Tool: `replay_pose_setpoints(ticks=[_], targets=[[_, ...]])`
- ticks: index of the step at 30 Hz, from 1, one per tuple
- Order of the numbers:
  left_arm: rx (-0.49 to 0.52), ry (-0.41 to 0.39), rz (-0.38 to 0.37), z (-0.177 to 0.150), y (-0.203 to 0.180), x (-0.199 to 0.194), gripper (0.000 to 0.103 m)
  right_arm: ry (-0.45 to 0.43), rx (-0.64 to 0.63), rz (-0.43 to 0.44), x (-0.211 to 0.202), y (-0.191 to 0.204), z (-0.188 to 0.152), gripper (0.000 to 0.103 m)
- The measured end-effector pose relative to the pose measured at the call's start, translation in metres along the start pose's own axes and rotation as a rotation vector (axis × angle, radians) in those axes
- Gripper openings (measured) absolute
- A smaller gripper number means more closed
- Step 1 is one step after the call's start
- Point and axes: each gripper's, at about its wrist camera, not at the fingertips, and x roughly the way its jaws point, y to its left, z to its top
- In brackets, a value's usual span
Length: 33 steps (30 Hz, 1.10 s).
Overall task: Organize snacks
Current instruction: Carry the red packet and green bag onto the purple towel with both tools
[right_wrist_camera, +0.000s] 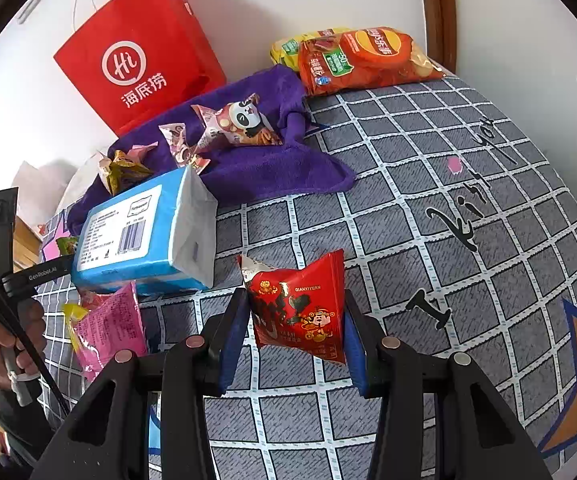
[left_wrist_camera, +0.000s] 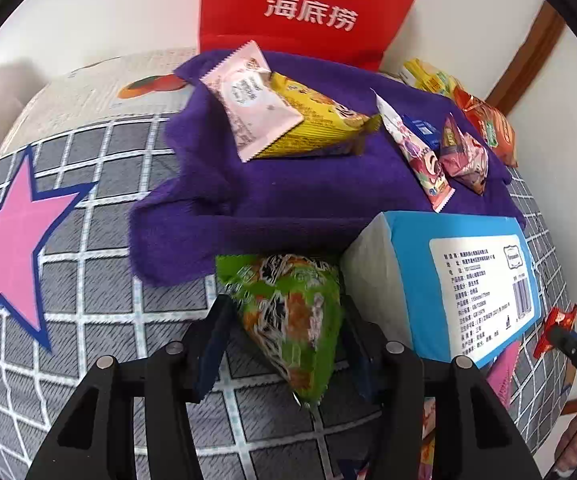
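Observation:
My left gripper [left_wrist_camera: 284, 316] is shut on a green snack packet [left_wrist_camera: 292, 320], held just above the grey checked bedspread [left_wrist_camera: 88, 280] beside a blue tissue pack [left_wrist_camera: 460, 280]. My right gripper [right_wrist_camera: 296, 316] is shut on a red snack packet [right_wrist_camera: 300, 308], also above the bedspread [right_wrist_camera: 428, 184]. A purple towel [left_wrist_camera: 272, 200] holds a pink packet [left_wrist_camera: 248, 108], a yellow packet [left_wrist_camera: 320, 124] and several small packets [left_wrist_camera: 448, 152]. The towel [right_wrist_camera: 256, 168] and a panda packet [right_wrist_camera: 240, 124] show in the right wrist view.
A red paper bag [right_wrist_camera: 136, 52] leans on the wall behind the towel. Orange and yellow chip bags [right_wrist_camera: 364, 60] lie at the far edge. The tissue pack [right_wrist_camera: 148, 232] and a pink packet [right_wrist_camera: 108, 328] lie left of my right gripper.

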Motion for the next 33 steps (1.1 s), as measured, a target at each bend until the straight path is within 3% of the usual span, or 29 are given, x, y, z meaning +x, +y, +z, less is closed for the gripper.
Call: replay_pose_setpoints(ticks=[4,9,12,23,33], targets=[[0.003,-0.008,-0.026,0.0,0.004,0.001,0.052,0.005,0.0,0.001,0.003,0.002,0.002,0.044],[-0.03,-0.01,-0.053,-0.002,0.012,-0.006,0.042,-0.012,-0.023,0.009,-0.003,0.011,0.003,0.044],[-0.053,-0.015,-0.085,-0.003,0.017,-0.015,0.042,-0.035,-0.044,0.02,-0.012,0.018,0.005,0.044],[-0.009,-0.101,-0.054,-0.002,0.01,-0.074,0.042,-0.11,-0.116,0.051,-0.042,0.045,0.02,0.044],[0.044,-0.209,-0.049,0.014,-0.017,-0.121,0.042,-0.177,-0.156,0.05,-0.07,0.067,0.058,0.044]])
